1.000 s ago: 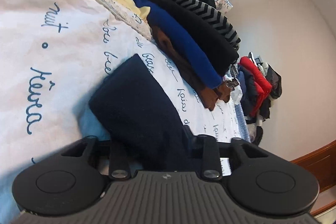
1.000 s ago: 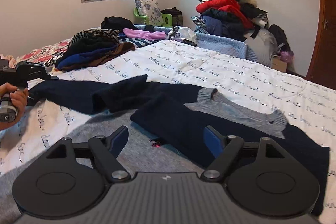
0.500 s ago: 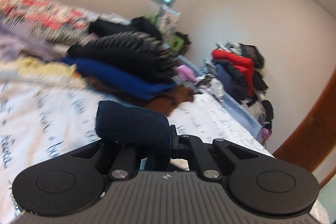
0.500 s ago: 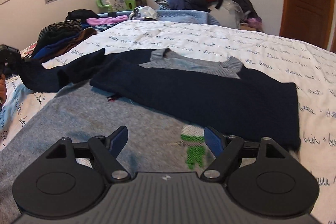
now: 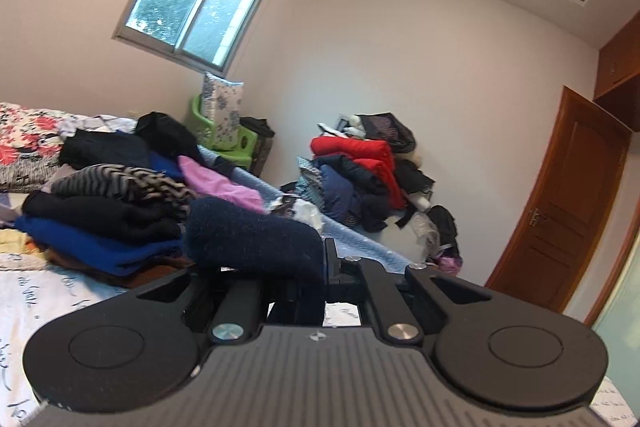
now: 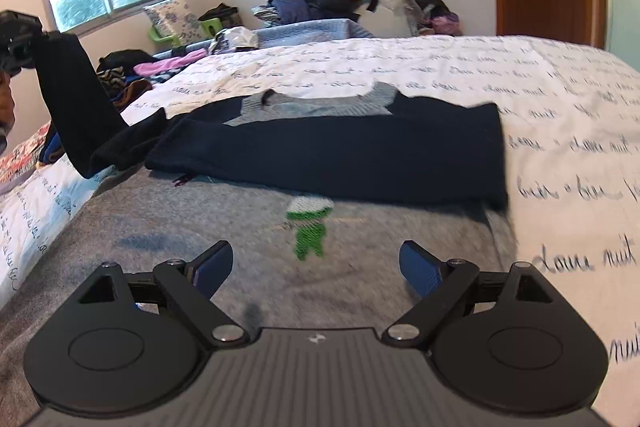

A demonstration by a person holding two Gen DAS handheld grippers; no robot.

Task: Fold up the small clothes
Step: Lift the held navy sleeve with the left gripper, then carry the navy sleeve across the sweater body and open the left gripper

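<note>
Sweater (image 6: 320, 147): small grey knit with navy sleeves, spread flat on the bed (image 6: 560, 99) across the middle of the right wrist frame, green figure at frame centre; laid out flat so the sleeves can be turned in over the body.

Right-hand sleeve (image 6: 340, 155): already lying across the chest in a dark band, apparently the first fold done.

Left-hand sleeve (image 6: 76, 99): lifted off the bed at left of frame, rising steeply from the shoulder to the upper left corner; raised clear probably so it can swing over the body without dragging.

Left gripper (image 5: 296, 267): jaws clenched on the cuff, navy knit bulging over them at lower centre of the left wrist frame; firm pinch needed because the sleeve hangs by its own weight.

Right gripper (image 6: 316, 267): jaws released and wide apart, nothing between them, low over the grey hem at bottom of frame; likely placed to pin or smooth the body.

Folded stack (image 5: 100, 219): dark and blue garments at left, well apart from the sweater.

Step in hand: judged as the second sleeve fold.
</note>
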